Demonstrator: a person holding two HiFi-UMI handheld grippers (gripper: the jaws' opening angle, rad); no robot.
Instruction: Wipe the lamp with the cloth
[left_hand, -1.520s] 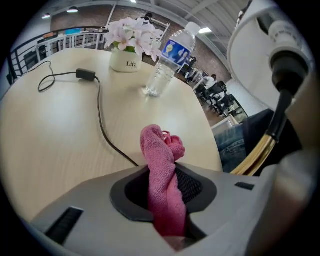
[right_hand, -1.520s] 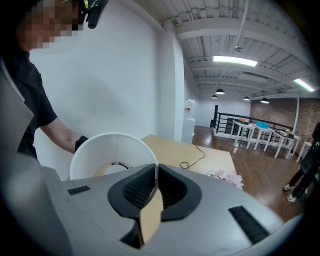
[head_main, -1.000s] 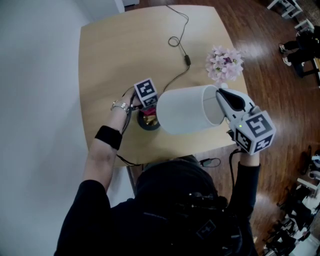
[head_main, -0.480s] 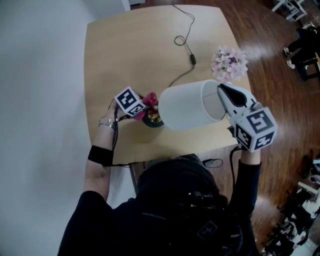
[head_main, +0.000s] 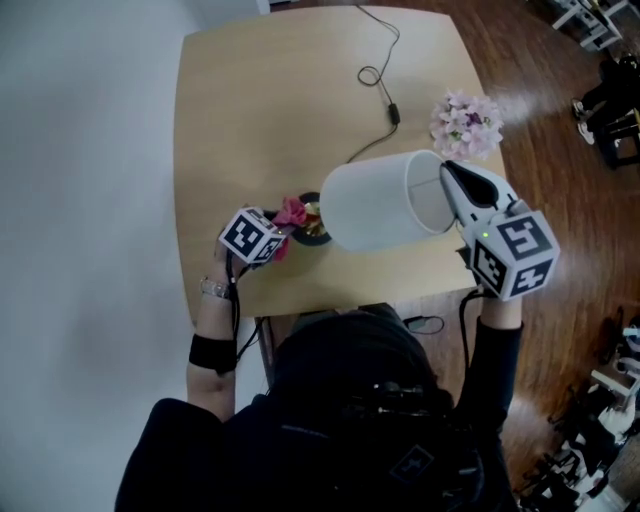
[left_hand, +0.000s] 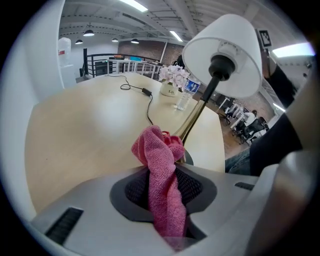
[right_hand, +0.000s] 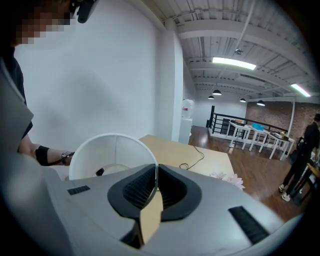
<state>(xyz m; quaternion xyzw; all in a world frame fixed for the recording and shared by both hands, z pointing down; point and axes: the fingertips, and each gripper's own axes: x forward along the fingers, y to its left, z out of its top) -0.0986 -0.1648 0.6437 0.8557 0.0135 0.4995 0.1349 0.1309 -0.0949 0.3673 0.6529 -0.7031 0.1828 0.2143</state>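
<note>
The lamp leans over the table, its white shade (head_main: 385, 200) tipped to the right above a dark round base (head_main: 315, 232). My right gripper (head_main: 450, 185) is shut on the shade's rim, and in the right gripper view the thin rim (right_hand: 120, 142) runs between the jaws of the right gripper (right_hand: 156, 185). My left gripper (head_main: 280, 228) sits left of the base, shut on a pink cloth (head_main: 291, 213). In the left gripper view the cloth (left_hand: 162, 170) stands bunched up out of the left gripper (left_hand: 164, 182), below the brass stem (left_hand: 200, 107) and the shade's underside (left_hand: 230, 55).
The lamp's black cable (head_main: 380, 80) runs across the wooden table (head_main: 250, 110) to the far edge. A bunch of pale pink flowers (head_main: 467, 125) stands at the right edge, with a water bottle (left_hand: 186, 92) beside it. A white wall is on the left, with wood floor to the right.
My left gripper has rolled and swung with the pink cloth from beside the shade toward the near left, clear of the lamp base. The right gripper and the shade have held still.
</note>
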